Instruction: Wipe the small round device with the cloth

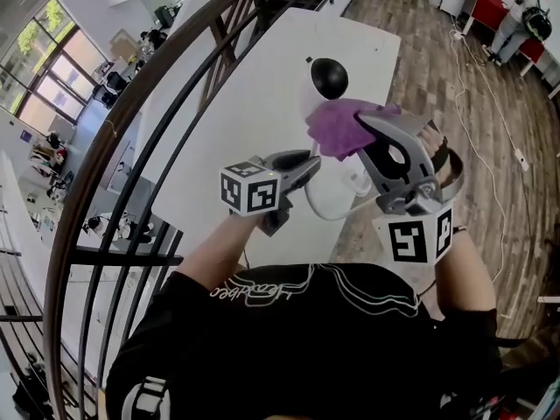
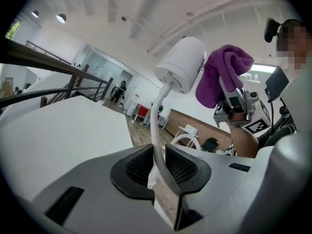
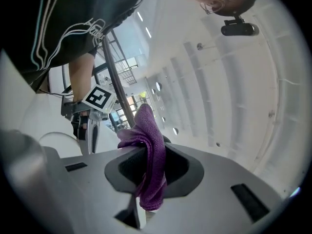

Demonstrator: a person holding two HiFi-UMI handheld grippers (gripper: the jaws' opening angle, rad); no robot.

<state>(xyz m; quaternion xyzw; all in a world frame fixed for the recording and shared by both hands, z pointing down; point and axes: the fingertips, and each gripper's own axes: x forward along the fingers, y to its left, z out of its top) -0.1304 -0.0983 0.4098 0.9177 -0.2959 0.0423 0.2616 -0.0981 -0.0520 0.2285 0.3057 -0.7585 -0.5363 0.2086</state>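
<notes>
Purple microfibre cloth (image 1: 343,129) held against a small round white device with a black face (image 1: 325,84), raised above a white table (image 1: 254,103).
The device's thin white stalk (image 2: 155,126) is clamped in the left gripper (image 2: 158,167). The cloth is pinched by a fold in the right gripper (image 3: 151,167) and appears to touch the device's side. As only the bendy stalk is gripped, the device could be pushed aside or twisted by a firm wipe, or the stalk could slip. The bunched cloth could be dragged free of the jaws.
</notes>
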